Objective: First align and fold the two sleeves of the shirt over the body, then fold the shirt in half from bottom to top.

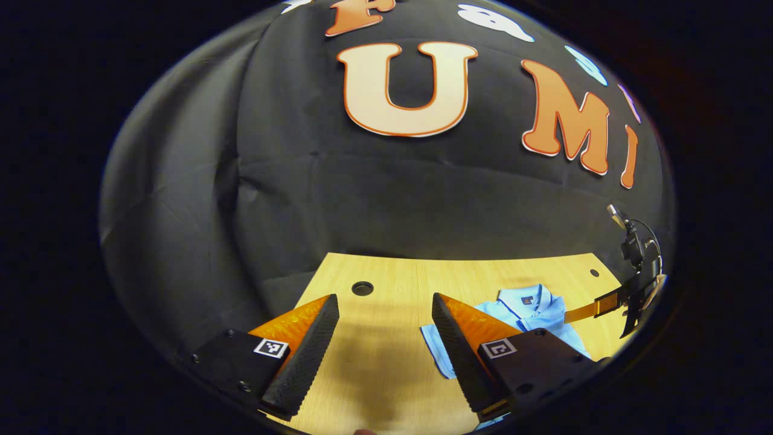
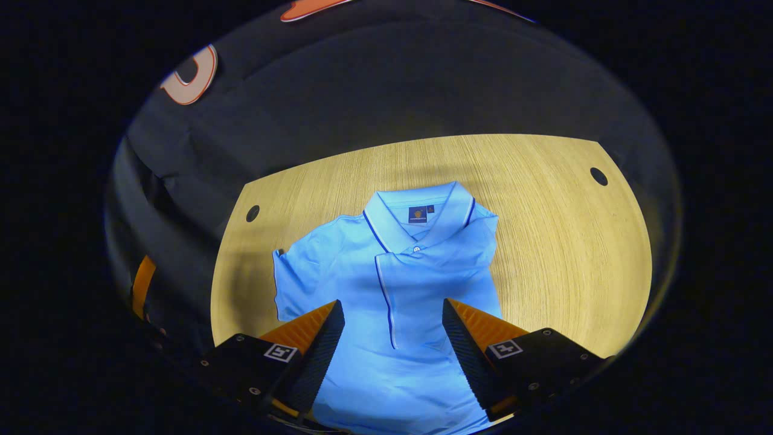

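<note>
One sleeve point(image 2: 288, 272) of the blue shirt point(image 2: 398, 284) lies spread toward the desk point(image 2: 555, 241) edge; the other looks already tucked over the body (my judgement), so I am mid sleeve-fold. My right hand-held gripper point(image 2: 392, 338) hovers spread above the chest; my left hand-held gripper point(image 1: 385, 338) hangs spread over bare desk beside the shirt. Next I must pinch that open sleeve.

Light blue polo shirt point(image 2: 392, 284), flat, collar far, one sleeve folded in
</note>
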